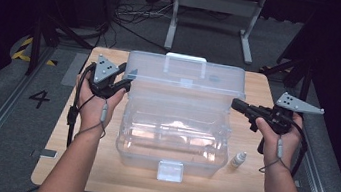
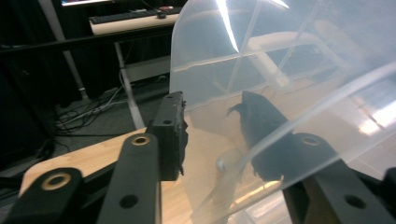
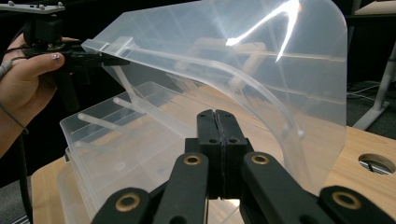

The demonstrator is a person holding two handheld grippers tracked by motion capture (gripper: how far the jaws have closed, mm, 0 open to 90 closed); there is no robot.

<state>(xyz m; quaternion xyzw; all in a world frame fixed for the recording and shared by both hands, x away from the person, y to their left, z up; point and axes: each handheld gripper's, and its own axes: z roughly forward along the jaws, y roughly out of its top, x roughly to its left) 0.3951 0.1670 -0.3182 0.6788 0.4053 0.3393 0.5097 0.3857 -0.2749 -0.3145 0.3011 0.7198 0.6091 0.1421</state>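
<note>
My left gripper straddles the box's raised lid edge to steady it, not yet pinching, while my right gripper waits closed, empty, beside that lid.

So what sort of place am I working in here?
Likely a lab or recording studio rather than a home: a small wooden table standing among dark curtains, loose cables on grey carpet, hazard tape and a floor number marking.

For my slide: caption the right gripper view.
Shut right claw faces the open clear toolbox lid.
</note>
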